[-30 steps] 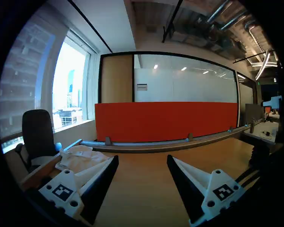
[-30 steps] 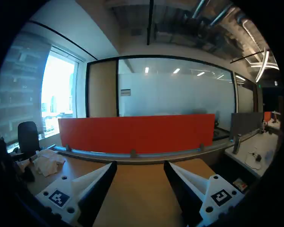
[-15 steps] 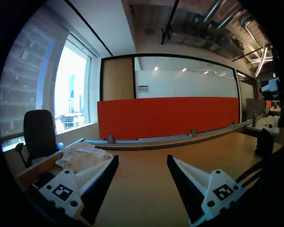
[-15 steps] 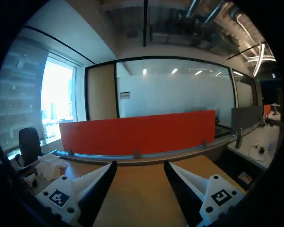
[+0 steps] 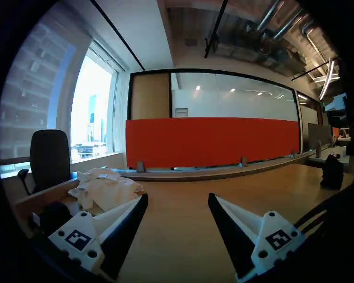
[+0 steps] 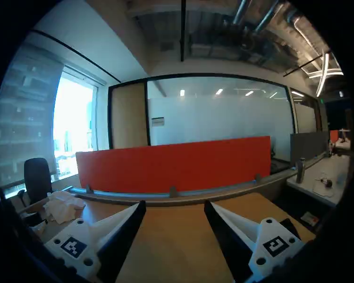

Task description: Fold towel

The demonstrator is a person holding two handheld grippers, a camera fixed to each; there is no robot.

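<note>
Left gripper and right gripper each hover low over the wooden desk, fingers spread apart with nothing between them. Crumpled at the desk's left end lies the pale towel, just ahead and left of the left gripper's left finger and well apart from the right gripper. Beyond stand a black chair and a red divider.

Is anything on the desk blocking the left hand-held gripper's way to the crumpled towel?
Nothing visible does. Bare desk lies between the open left hand-held gripper and the towel, which sits ahead and to its left.
</note>
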